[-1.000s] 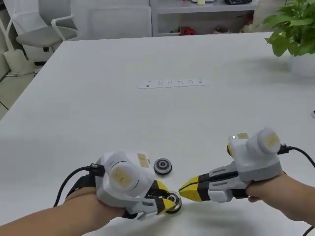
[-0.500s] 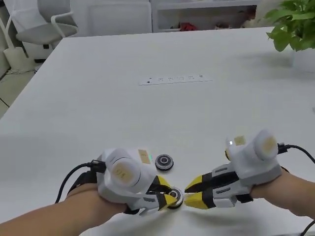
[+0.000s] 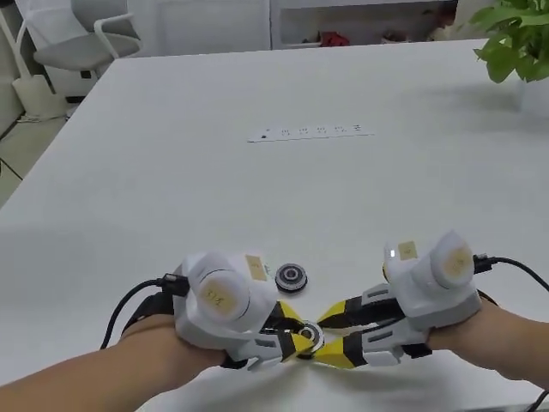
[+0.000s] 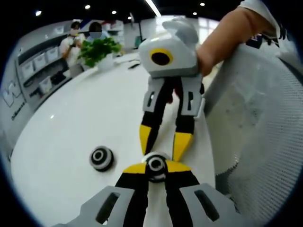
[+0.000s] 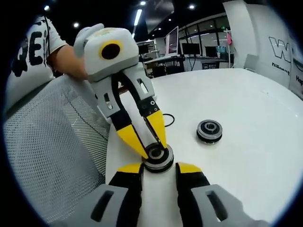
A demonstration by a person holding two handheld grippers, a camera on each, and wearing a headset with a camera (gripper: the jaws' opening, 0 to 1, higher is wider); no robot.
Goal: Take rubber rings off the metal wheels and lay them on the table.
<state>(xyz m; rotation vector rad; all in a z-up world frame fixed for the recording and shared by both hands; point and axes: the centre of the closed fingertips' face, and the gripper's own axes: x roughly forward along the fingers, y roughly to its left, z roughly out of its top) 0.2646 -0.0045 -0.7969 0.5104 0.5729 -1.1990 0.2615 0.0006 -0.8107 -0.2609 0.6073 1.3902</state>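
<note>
A small metal wheel with a black rubber ring [image 3: 307,334] sits low over the white table [image 3: 257,206], near its front edge. My left gripper [image 3: 296,337] is shut on this wheel [image 4: 156,165]. My right gripper [image 3: 331,333] faces it from the right, open, with its yellow tips on either side of the wheel [image 5: 158,157]. In the left gripper view the right gripper [image 4: 164,140] comes down from above. In the right gripper view the left gripper [image 5: 147,138] pinches the wheel from the far side. A second ringed wheel [image 3: 291,276] [image 4: 101,158] [image 5: 209,131] lies flat just behind.
A white socket strip [image 3: 309,133] lies at the table's middle. A potted plant [image 3: 517,43] stands at the far right corner, and a white chair [image 3: 81,39] beyond the far left. A black cable [image 3: 129,305] trails from the left gripper.
My right gripper has moved left up to the held wheel and its jaws have spread around it. The left gripper keeps hold of the wheel; the head camera has shifted slightly.
</note>
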